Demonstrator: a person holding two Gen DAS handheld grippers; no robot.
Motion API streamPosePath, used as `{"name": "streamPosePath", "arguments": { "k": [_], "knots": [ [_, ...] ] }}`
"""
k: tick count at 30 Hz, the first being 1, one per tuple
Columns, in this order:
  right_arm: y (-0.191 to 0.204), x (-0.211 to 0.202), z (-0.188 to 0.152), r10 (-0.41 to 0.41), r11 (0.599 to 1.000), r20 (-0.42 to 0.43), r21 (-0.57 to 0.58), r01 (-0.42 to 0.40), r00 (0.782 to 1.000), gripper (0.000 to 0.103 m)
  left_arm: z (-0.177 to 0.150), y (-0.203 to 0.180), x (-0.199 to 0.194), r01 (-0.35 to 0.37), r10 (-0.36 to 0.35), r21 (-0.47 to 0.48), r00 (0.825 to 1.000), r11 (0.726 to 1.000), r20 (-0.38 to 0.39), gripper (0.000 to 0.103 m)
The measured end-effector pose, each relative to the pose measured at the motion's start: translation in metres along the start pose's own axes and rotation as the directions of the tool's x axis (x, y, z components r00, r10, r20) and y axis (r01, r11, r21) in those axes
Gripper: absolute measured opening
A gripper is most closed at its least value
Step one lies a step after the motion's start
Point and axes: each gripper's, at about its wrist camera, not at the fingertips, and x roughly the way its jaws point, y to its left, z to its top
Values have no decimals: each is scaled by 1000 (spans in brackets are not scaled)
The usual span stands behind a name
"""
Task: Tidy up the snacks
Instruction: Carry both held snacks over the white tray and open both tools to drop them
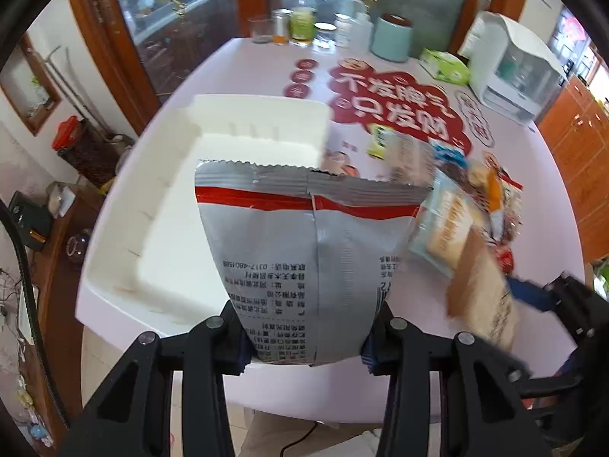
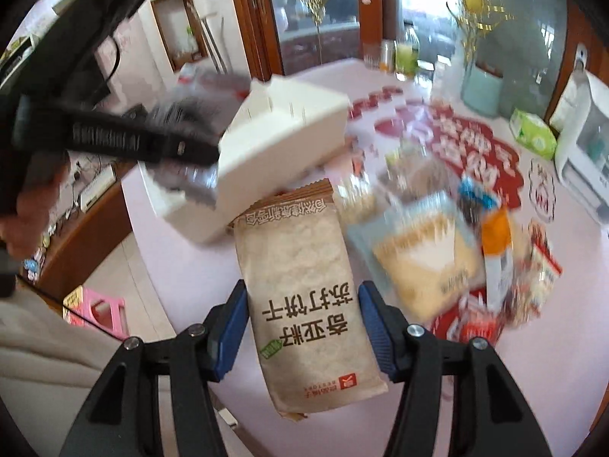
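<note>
My left gripper point(image 1: 306, 337) is shut on a silver snack bag with a red stripe point(image 1: 304, 236), held above the near edge of the white divided tray point(image 1: 160, 205). My right gripper point(image 2: 300, 333) is shut on a tan cracker packet point(image 2: 304, 304), held above the pink table; the packet also shows blurred in the left wrist view point(image 1: 483, 285). A pile of loose snack packets point(image 2: 456, 243) lies on the table to the right of the tray. The tray point(image 2: 274, 141) sits left of the pile, with the left gripper blurred over its left side.
Jars, bottles and a teal canister point(image 1: 392, 36) stand at the table's far edge. A green tissue pack point(image 1: 445, 64) and a white appliance point(image 1: 517, 72) sit at the far right. A pink stool point(image 2: 102, 310) stands on the floor at left.
</note>
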Motion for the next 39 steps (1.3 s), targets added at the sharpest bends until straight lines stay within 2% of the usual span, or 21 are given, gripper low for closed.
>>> {"name": "streamPosePath", "arguments": {
  "k": [5, 7, 11, 17, 19, 20, 21, 26, 29, 33, 39],
  "knots": [
    [28, -7, 52, -4, 1000, 84, 20, 3, 996, 58, 19, 47, 1, -43, 41, 41, 998, 998, 39, 42],
    [41, -3, 79, -35, 999, 106, 43, 31, 994, 58, 30, 68, 5, -41, 39, 75, 999, 996, 32, 42],
    [60, 15, 131, -62, 990, 109, 134, 47, 992, 58, 47, 106, 16, -54, 50, 152, 998, 987, 34, 42],
    [85, 55, 178, -77, 963, 73, 264, 55, 994, 58, 57, 145, 50, -88, 84, 282, 996, 955, 28, 46],
    [91, 68, 183, -83, 952, 57, 300, 62, 995, 58, 55, 151, 61, -84, 82, 337, 996, 938, 20, 63],
    [94, 75, 185, -87, 944, 45, 322, 68, 995, 59, 55, 154, 65, -75, 74, 355, 997, 932, 15, 87],
    [96, 82, 186, -102, 935, 26, 344, 86, 994, 59, 54, 156, 67, -68, 67, 369, 998, 927, 14, 100],
    [109, 95, 176, -145, 889, -40, 433, 148, 989, 61, 53, 159, 73, -23, 20, 442, 1000, 897, 10, 100],
    [117, 85, 169, -221, 862, -61, 454, 225, 973, 61, 55, 154, 76, -5, 6, 463, 1000, 886, -1, 100],
    [124, 63, 161, -325, 823, -50, 476, 309, 944, 67, 61, 149, 76, 20, -21, 466, 1000, 885, -4, 100],
    [131, 47, 150, -392, 784, -64, 499, 369, 918, 68, 61, 142, 73, 69, -70, 459, 997, 886, -16, 100]
  ]
}}
